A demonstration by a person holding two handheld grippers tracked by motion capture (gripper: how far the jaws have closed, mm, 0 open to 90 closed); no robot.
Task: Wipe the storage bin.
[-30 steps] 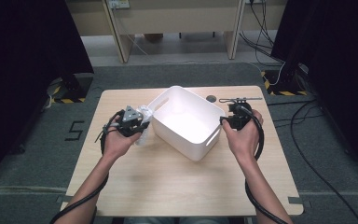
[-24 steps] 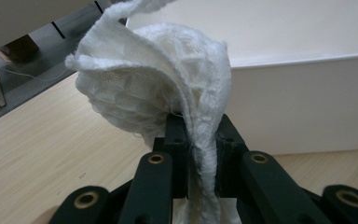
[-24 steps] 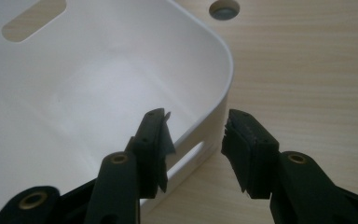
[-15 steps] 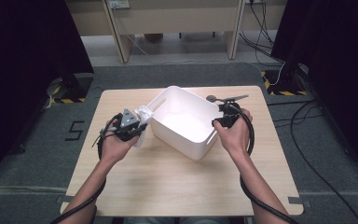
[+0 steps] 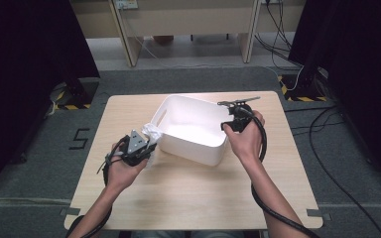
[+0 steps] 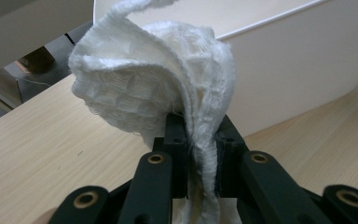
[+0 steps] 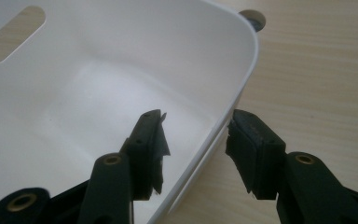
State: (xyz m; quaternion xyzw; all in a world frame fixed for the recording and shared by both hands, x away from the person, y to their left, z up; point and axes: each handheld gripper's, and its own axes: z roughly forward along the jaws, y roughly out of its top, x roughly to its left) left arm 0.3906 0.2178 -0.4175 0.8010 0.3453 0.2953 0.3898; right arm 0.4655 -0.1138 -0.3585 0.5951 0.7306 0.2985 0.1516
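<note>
Left tongs (image 5: 148, 147) pinching a white cloth (image 6: 158, 88) tight between the pads, the cloth bunching up above the jaws in the left gripper view and trailing down between them. Holding it just beside the near-left wall of the white bin (image 5: 191, 148), low over the counter (image 5: 178, 193); in the high view the cloth (image 5: 151, 131) showing as a pale wad between the gripper and the bin's corner, outside the bin. Whether it is touching the wall: cannot tell.

Right tongs (image 7: 196, 140) straddling the bin's right rim (image 7: 242, 70), one jaw inside, one outside, jaws spread and having just been opening, with the wall between them and a gap on each side, so no longer pressing on it. In the high view, right hand (image 5: 245, 139) sitting at the bin's far-right corner. Bin resting flat on the counter, turned at an angle to its edges, a slot handle (image 7: 14, 32) cut in the far wall, nothing lying inside
</note>
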